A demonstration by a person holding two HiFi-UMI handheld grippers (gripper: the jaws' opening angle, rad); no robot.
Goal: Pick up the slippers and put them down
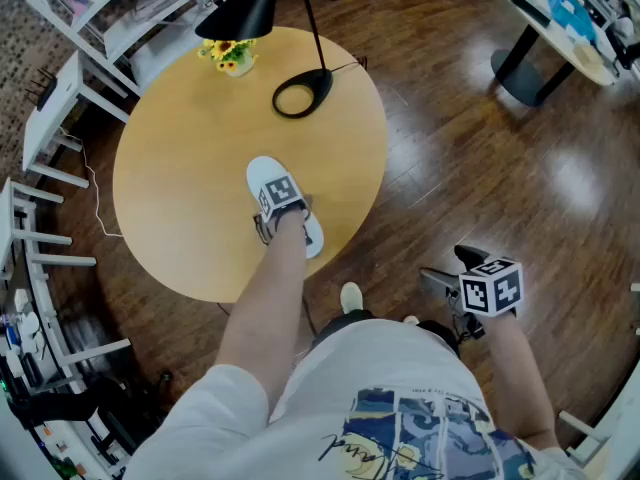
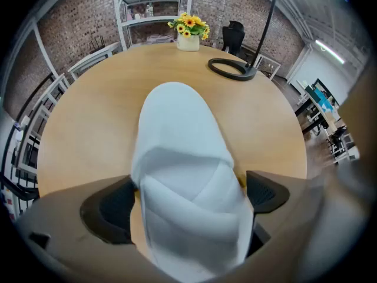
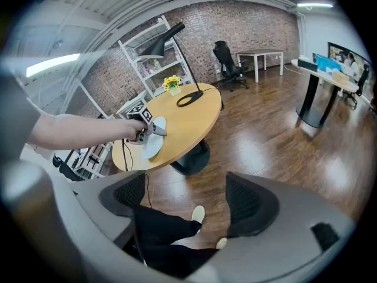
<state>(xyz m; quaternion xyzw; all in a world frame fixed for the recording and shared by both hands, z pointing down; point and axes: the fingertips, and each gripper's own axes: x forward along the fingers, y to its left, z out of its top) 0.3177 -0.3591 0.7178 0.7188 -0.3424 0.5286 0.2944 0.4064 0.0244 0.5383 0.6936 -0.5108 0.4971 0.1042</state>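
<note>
A white slipper [image 1: 265, 175] lies on the round wooden table [image 1: 180, 168], toe pointing away from me. My left gripper [image 1: 283, 218] points steeply down over its heel end. In the left gripper view the slipper [image 2: 179, 134] fills the gap between the wide-spread jaws of the left gripper [image 2: 185, 199], and the pads [image 2: 109, 208] sit right at its sides without squeezing it. My right gripper [image 1: 452, 268] hangs open off the table to the right, over the floor. Only my legs and feet show below the right gripper [image 3: 185, 202]. From there I also see the slipper [image 3: 152, 140] far off.
A black lamp base [image 1: 303, 93] and a small pot of yellow flowers [image 1: 230, 56] stand at the table's far side. White shelving [image 1: 50, 118] lines the left. Another table [image 1: 560, 18] stands at the top right, on a dark wood floor [image 1: 480, 158].
</note>
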